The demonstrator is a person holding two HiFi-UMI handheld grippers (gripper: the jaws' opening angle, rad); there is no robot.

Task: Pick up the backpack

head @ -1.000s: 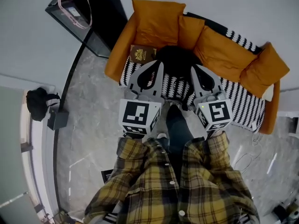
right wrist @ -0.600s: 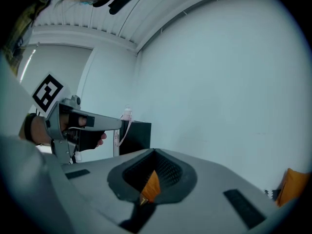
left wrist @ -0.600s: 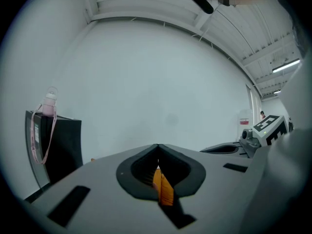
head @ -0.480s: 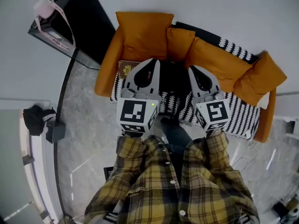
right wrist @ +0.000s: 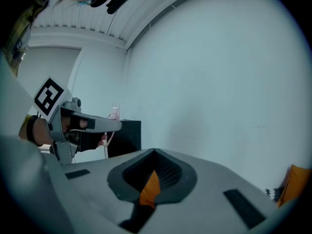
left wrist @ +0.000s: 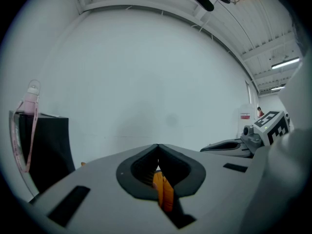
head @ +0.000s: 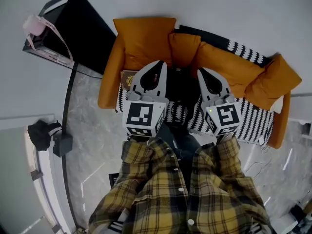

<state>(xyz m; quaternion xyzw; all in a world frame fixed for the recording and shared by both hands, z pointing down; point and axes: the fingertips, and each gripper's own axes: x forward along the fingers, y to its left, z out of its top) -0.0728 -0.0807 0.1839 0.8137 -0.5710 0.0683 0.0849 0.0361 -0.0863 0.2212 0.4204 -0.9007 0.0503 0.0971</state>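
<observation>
While left gripper [head: 159, 63] and right gripper [head: 203, 71] are pressed together, empty, the backpack [head: 181, 89] lies on the sofa [head: 144, 35] between them. Spread the jaws before reaching down; pinch a firm upper part, then lift.

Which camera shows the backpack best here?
The head view: the backpack lies dark on the orange sofa, between the left gripper and right gripper. Neither gripper view shows it; both face the wall, catching only orange slivers.
</observation>
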